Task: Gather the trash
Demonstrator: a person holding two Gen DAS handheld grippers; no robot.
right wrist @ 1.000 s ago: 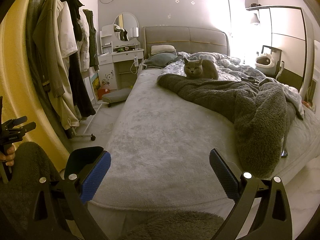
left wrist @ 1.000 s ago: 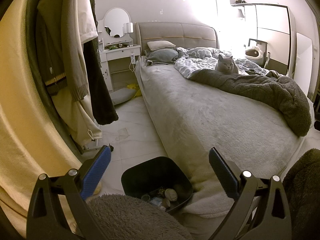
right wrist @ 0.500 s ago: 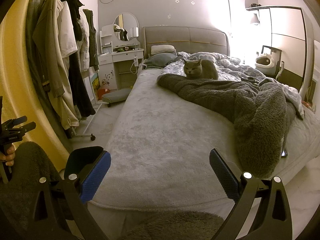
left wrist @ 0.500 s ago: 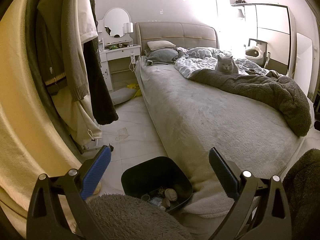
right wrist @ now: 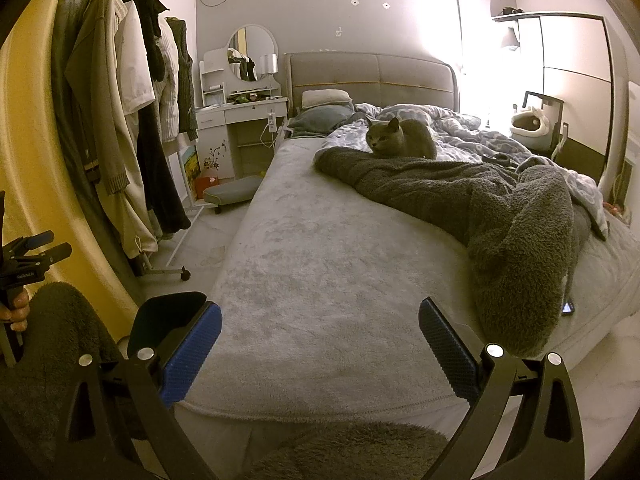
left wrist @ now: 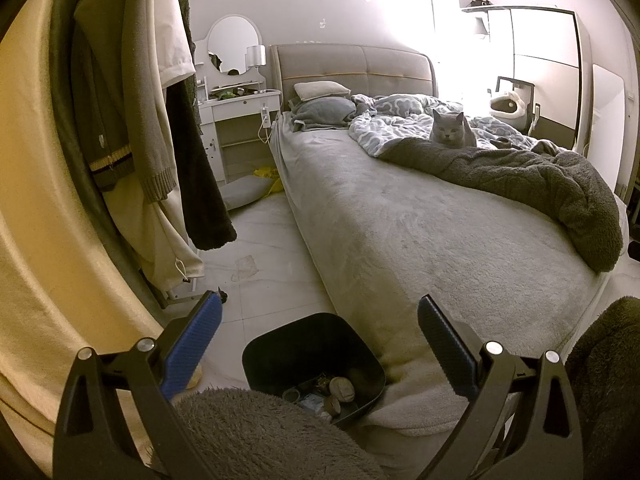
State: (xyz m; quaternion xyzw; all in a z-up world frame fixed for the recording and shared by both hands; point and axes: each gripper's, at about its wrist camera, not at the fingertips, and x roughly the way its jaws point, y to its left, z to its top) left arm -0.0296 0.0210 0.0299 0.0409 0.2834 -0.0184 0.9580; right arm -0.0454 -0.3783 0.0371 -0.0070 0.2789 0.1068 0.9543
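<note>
The black bin [left wrist: 312, 344] stands on the pale floor [left wrist: 256, 248] against the near corner of the bed [left wrist: 400, 232], mouth up, a few small scraps in its bottom; farther along the floor lies what looks like a flat crumpled wrapper [left wrist: 245, 267], though the view is too dim to be sure; it should be light, limp and thin, best pinched at a raised edge; its long axis seems to run away from the bin towards the dresser [left wrist: 236, 120]. The left gripper [left wrist: 320, 340] hangs above the bin, jaws spread wide and empty; the right gripper [right wrist: 320, 344] hovers over the bed likewise agape, holding nothing.
</note>
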